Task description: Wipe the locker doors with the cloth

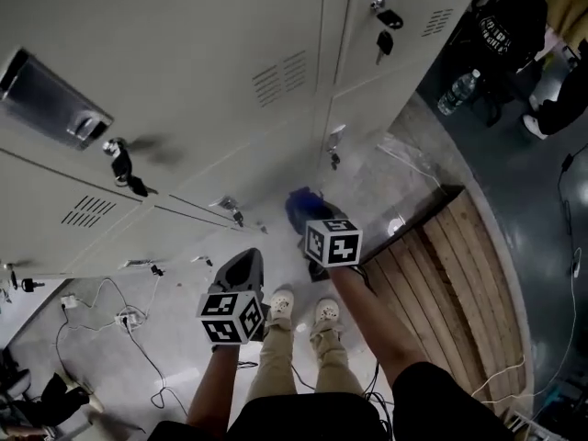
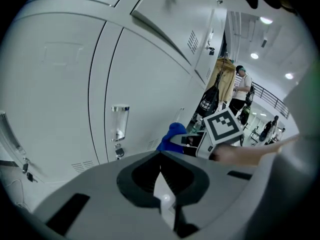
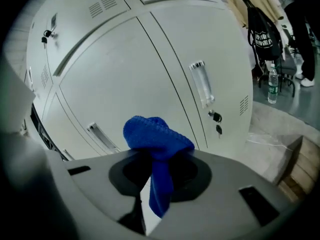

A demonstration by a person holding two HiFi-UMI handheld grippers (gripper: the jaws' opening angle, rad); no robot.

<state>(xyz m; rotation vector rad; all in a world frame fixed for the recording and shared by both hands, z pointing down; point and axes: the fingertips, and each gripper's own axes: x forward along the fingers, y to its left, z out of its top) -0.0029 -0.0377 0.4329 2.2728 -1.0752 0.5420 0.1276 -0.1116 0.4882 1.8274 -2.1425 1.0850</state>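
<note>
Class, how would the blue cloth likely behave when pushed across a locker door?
The cloth is probably floppy: it bunches at the right tool and a tail droops. Likely light; its nubby weave should drag, not slip.

pale concrete floor [image 1: 412,171] (wooden slats [image 1: 459,278] alongside)

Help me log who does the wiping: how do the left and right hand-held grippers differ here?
The right hand-held gripper is shut on the blue cloth; the left hand-held gripper has its jaws together on nothing. In the head view the right one reaches nearer the locker doors, while the left one sits farther back. Both carry a marker cube and point toward those doors.
</note>
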